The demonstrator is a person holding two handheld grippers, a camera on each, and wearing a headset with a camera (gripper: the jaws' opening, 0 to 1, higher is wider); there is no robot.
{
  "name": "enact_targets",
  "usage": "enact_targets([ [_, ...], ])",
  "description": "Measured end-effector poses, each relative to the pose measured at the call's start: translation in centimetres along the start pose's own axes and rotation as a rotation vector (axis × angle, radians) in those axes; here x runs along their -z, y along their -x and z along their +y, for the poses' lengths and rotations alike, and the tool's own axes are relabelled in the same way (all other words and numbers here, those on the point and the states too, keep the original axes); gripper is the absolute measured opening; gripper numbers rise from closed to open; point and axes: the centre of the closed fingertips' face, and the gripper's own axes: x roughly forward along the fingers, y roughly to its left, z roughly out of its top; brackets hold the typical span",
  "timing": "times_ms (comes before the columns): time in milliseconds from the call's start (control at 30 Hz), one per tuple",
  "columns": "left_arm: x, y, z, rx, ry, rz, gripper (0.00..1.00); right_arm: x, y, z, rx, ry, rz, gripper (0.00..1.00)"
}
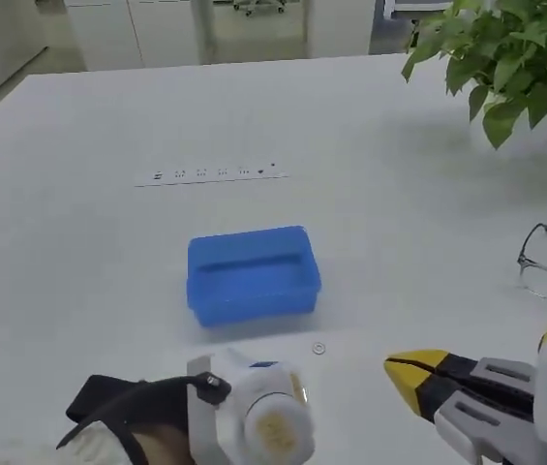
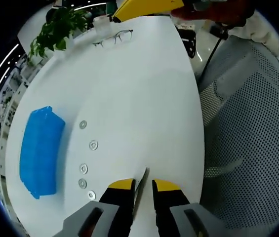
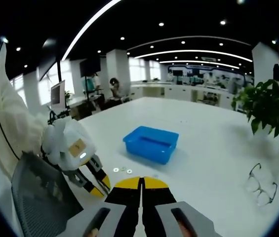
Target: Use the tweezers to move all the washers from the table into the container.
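On the bench, beside one long wall of the blue container, five washers lie in a loose row. In the left gripper view they are apart from one another and from the container. None looks to have gone in yet. I can make out no washer inside the container, though its walls hide part of its floor. I judge the task to be at its very start, with all five pickups left to do.

The left gripper is held over the near part of the bench, close to the row. Its fingers are drawn in on a thin metal sliver that I take for the tweezers. The tweezers' tip touches no washer. The right gripper is off to the side, its fingers pressed together with nothing between them.

Counted:
- five washers
- one container
- one pair of tweezers
- two grippers

One pair of glasses and one potted plant sit at the far right of the bench, well apart from the work
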Motion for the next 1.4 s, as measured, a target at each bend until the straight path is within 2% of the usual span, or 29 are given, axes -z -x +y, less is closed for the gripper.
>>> enact_targets([
  [33, -0.5, 0.0, 0.1, -0.002, 0.01, -0.024, 0.08, -0.1, 0.1, 0.0, 0.002, 0.0, -0.002, 0.0],
  [67, -0.4, 0.0, 0.1, -0.001, 0.009, -0.022, 0.08, -0.1, 0.1, -0.1, 0.004, 0.001, -0.004, 0.0],
  [167, -0.3, 0.0, -0.2, 0.009, -0.029, 0.006, 0.06, -0.1, 0.2, -0.2, 0.008, -0.001, -0.005, 0.0],
  [300, -0.5, -0.1, -0.1, 0.023, -0.023, 0.031, 0.07, 0.1, 0.1, -0.3, 0.008, 0.001, 0.002, 0.0],
  [400, -0.5, -0.1, -0.4, 0.026, -0.108, 0.055, 0.06, 0.1, 0.1, -0.1, 0.005, 0.002, 0.002, 0.0],
  [433, -0.5, -0.1, -0.4, 0.026, -0.118, 0.059, 0.06, 0.1, 0.1, -0.1, 0.005, 0.004, 0.002, 0.0],
  [500, -0.5, -0.1, -0.3, 0.027, -0.108, 0.053, 0.05, 0.1, 0.1, -0.1, 0.003, 0.006, 0.002, 0.0],
  [600, -0.6, -0.2, -0.3, 0.017, -0.136, 0.035, 0.02, -0.1, 0.1, 0.0, 0.001, 0.01, -0.001, 0.0],
  [633, -0.7, -0.2, 0.6, -0.038, -0.203, 0.032, 0.0, -0.1, 0.1, 0.0, 0.001, 0.011, 0.0, 0.0],
  [667, -1.0, -0.4, 0.0, -0.004, -0.274, 0.016, 0.0, -0.1, 0.1, 0.0, 0.002, 0.013, -0.001, 0.0],
  [733, -0.5, -0.2, 0.1, -0.023, -0.161, 0.034, 0.0, -0.1, 0.2, 0.0, 0.003, 0.016, 0.0, 0.0],
  [767, -0.6, -0.2, 0.1, -0.017, -0.187, 0.024, 0.0, -0.2, 0.2, 0.0, 0.004, 0.019, 0.0, 0.0],
  [1000, -0.5, -0.1, 0.0, -0.05, -0.2, -0.028, 0.0, -0.7, 0.3, 0.2, 0.004, 0.027, -0.009, 0.0],
  [1100, -0.1, 0.1, -0.7, -0.024, -0.234, -0.02, 0.0, -0.9, 0.4, 0.3, 0.003, 0.034, -0.012, 0.0],
  [1167, 0.1, 0.4, -0.7, -0.044, -0.229, -0.025, 0.0, -0.9, 0.5, 0.3, 0.004, 0.036, -0.013, 0.0],
  [1267, -0.2, 1.1, -0.7, -0.046, -0.179, -0.063, 0.0, -0.9, 0.5, 0.5, -0.008, 0.04, -0.012, 0.0],
  [1333, -0.3, 1.8, -0.6, -0.059, -0.177, -0.077, 0.0, -0.8, 0.4, 0.8, -0.021, 0.046, -0.006, 0.0],
  [1400, -0.6, 2.6, -0.6, -0.062, -0.163, -0.114, 0.0, -0.8, 0.2, 1.2, -0.04, 0.05, -0.003, 0.0],
])
